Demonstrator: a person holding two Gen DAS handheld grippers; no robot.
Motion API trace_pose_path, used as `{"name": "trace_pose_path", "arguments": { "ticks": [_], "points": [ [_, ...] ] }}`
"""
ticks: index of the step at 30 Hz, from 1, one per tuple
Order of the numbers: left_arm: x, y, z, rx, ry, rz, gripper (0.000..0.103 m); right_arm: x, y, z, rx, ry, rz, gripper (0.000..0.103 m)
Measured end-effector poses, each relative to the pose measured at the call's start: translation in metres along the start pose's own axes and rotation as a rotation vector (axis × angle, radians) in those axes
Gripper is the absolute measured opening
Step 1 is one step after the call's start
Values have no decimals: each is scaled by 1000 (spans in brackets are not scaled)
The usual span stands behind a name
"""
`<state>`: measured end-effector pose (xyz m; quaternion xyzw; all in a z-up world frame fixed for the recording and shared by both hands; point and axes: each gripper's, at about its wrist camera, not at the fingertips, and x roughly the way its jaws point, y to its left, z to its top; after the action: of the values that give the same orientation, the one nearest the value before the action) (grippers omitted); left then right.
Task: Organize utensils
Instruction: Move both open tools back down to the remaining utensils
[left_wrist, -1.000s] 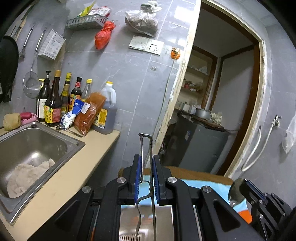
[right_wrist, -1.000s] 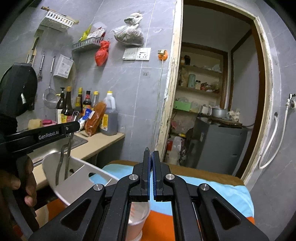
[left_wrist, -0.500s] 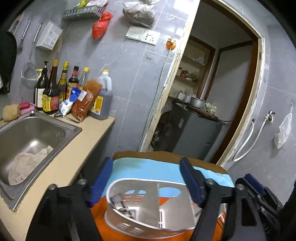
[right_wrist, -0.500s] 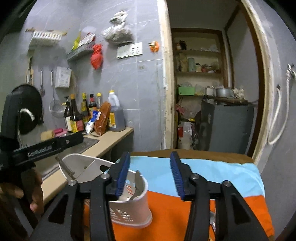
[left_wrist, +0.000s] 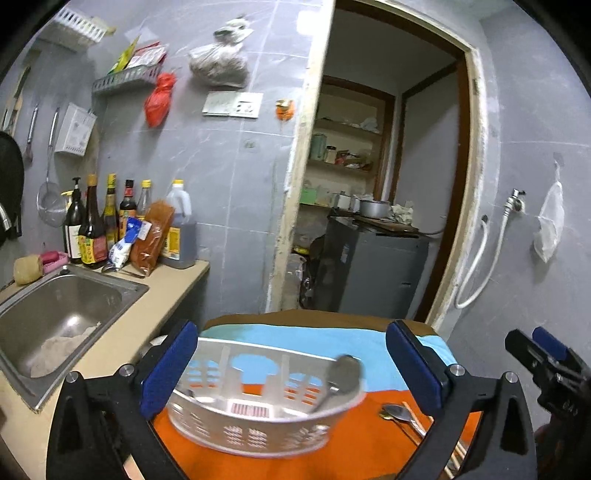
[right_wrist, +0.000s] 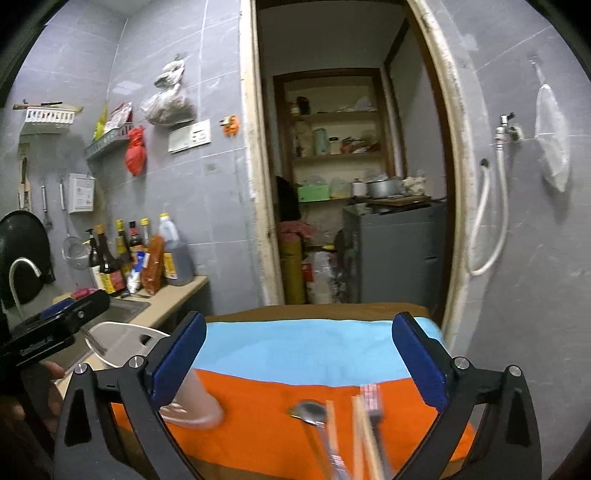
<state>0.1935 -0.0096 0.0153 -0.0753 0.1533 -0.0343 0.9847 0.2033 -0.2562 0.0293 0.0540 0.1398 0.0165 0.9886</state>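
Note:
A white plastic utensil basket (left_wrist: 258, 424) stands on the orange and blue cloth (left_wrist: 295, 336) of a small table. A metal spoon (left_wrist: 338, 380) leans inside it at the right. My left gripper (left_wrist: 291, 369) is wide open and empty, its fingers either side of the basket. A spoon (left_wrist: 397, 411) and chopsticks (left_wrist: 417, 424) lie on the cloth right of the basket. In the right wrist view my right gripper (right_wrist: 299, 365) is wide open and empty above a spoon (right_wrist: 310, 411), chopsticks (right_wrist: 362, 432) and a fork (right_wrist: 371, 400). The basket (right_wrist: 192, 402) shows at lower left.
A sink (left_wrist: 55, 317) with a rag sits in the beige counter (left_wrist: 122, 332) at left, with sauce bottles (left_wrist: 92, 225) and an oil jug (left_wrist: 179, 229) behind. A doorway (left_wrist: 376, 184) opens ahead onto a grey cabinet (left_wrist: 373, 273). The right gripper (left_wrist: 546, 365) shows at the right edge.
My left gripper was shut on a thin metal utensil and has opened wide; the utensil is gone from it. My right gripper has opened from shut and moved right, over the loose cutlery.

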Motion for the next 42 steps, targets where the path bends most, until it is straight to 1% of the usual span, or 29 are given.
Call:
{"name": "trace_pose_path", "arguments": {
  "ticks": [5, 7, 11, 15, 17, 22, 24, 26, 27, 29, 30, 31, 34, 35, 36, 38, 40, 42],
  "points": [
    [-10, -36, -15, 27, 23, -35, 103, -19, -36, 4, -13, -9, -60, 101],
    [-12, -51, -24, 32, 49, -54, 103, -21, -50, 3, -20, 4, -76, 101],
    [-9, -78, -43, 54, 107, -75, 103, -16, -79, -2, -22, 70, -86, 101],
    [3, -96, -61, 41, 166, -71, 103, -1, -110, -13, 3, 139, -70, 101],
    [13, -101, -67, 26, 198, -64, 103, 7, -119, -21, 4, 164, -64, 101],
    [45, -109, -84, 12, 290, -38, 103, 37, -139, -46, 1, 257, -12, 101],
    [63, -111, -92, 4, 365, -30, 103, 50, -144, -55, 1, 295, 19, 101],
    [75, -110, -98, -10, 416, -29, 103, 62, -148, -62, 4, 330, 46, 101],
    [79, -110, -101, -16, 433, -31, 103, 71, -150, -67, 2, 360, 56, 101],
    [91, -111, -108, -26, 484, -35, 100, 84, -153, -73, 4, 402, 71, 101],
    [98, -111, -113, -26, 516, -33, 98, 91, -154, -76, 4, 421, 79, 99],
    [104, -112, -116, -27, 540, -31, 93, 95, -155, -80, 2, 435, 86, 98],
    [118, -116, -123, -15, 591, -13, 86, 114, -151, -87, -25, 490, 120, 86],
    [123, -118, -126, -5, 605, -5, 84, 118, -151, -89, -32, 500, 128, 79],
    [126, -119, -128, 0, 612, -1, 83, 124, -148, -92, -43, 518, 143, 72],
    [133, -123, -131, 18, 624, 8, 81, 133, -143, -96, -64, 545, 173, 69],
    [137, -128, -133, 53, 629, 25, 80, 140, -139, -99, -83, 564, 204, 58],
    [141, -129, -134, 79, 634, 41, 80, 147, -136, -100, -100, 582, 234, 55]
  ]
}}
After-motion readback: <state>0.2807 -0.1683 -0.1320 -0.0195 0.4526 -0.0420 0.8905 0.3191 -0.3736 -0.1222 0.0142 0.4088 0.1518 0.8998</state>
